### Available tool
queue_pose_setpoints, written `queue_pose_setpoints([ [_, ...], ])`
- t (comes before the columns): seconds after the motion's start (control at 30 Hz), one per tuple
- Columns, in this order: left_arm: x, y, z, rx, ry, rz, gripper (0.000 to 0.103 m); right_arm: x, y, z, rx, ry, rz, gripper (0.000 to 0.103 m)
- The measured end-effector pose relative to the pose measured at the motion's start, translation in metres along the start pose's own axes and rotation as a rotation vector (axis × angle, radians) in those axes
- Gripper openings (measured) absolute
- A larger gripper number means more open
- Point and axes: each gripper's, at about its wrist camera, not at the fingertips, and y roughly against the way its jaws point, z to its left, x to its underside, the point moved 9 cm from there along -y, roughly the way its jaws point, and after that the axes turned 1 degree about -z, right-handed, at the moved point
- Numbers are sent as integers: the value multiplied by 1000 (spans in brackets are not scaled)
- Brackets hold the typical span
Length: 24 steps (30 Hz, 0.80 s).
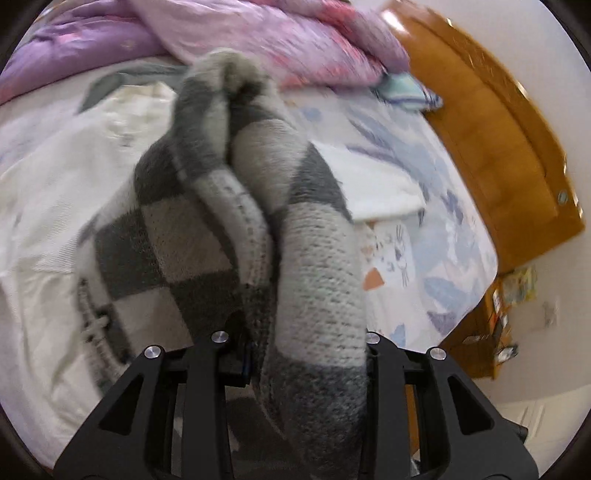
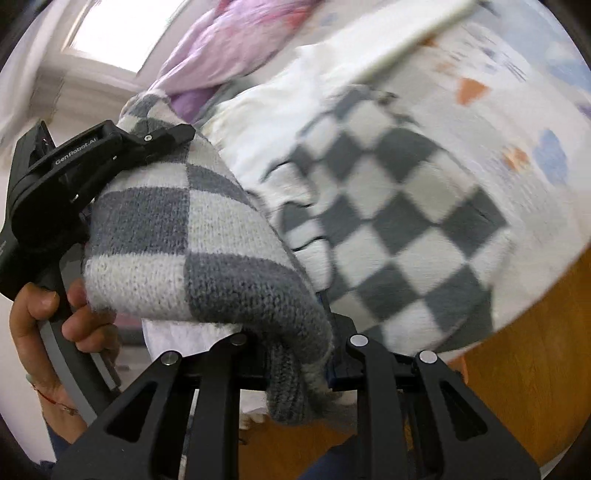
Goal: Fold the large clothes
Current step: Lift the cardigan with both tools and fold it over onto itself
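Knitwear fills both views: a grey-and-white checked sweater (image 1: 229, 221) hangs bunched between the two grippers above a bed (image 1: 424, 192) with a printed sheet. In the left wrist view the left gripper (image 1: 306, 354) is clenched on a thick roll of the knit, which swallows its fingertips, so the pads themselves cannot be made out; only the black linkage arms at the bottom edge show. The sweater's far end rises blurred toward a heap of pink and purple quilts (image 1: 258, 37) at the far side of the bed. A white garment (image 1: 55, 184) lies on the left of the bed, partly hidden under the knit. A wooden bed frame (image 1: 498, 147) runs down the right. In the right wrist view the right gripper (image 2: 295, 354) is clamped on a grey ribbed edge of the sweater (image 2: 207, 236), and again the knit covers its fingertips. Only this view shows the left gripper (image 2: 110, 147) from outside, its black finger lying over the top of the knit at far left, with the person's left hand (image 2: 48, 317) wrapped around its handle; the wrist is cut off by the edge. It also shows the rest of the sweater spread over the near right part of the bed, smeared by motion, and a bright window (image 2: 122, 29) at far left.
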Motion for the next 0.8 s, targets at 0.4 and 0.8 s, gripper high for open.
queue_pose_setpoints([
  [0.4,32,-130,-47,-93,-82,217,34,-1,-17,-97,93,-219,-13,23],
  [0.8,26,-124,-67,39,-49,277,65,7,-19,-114,32,-331,9,31],
])
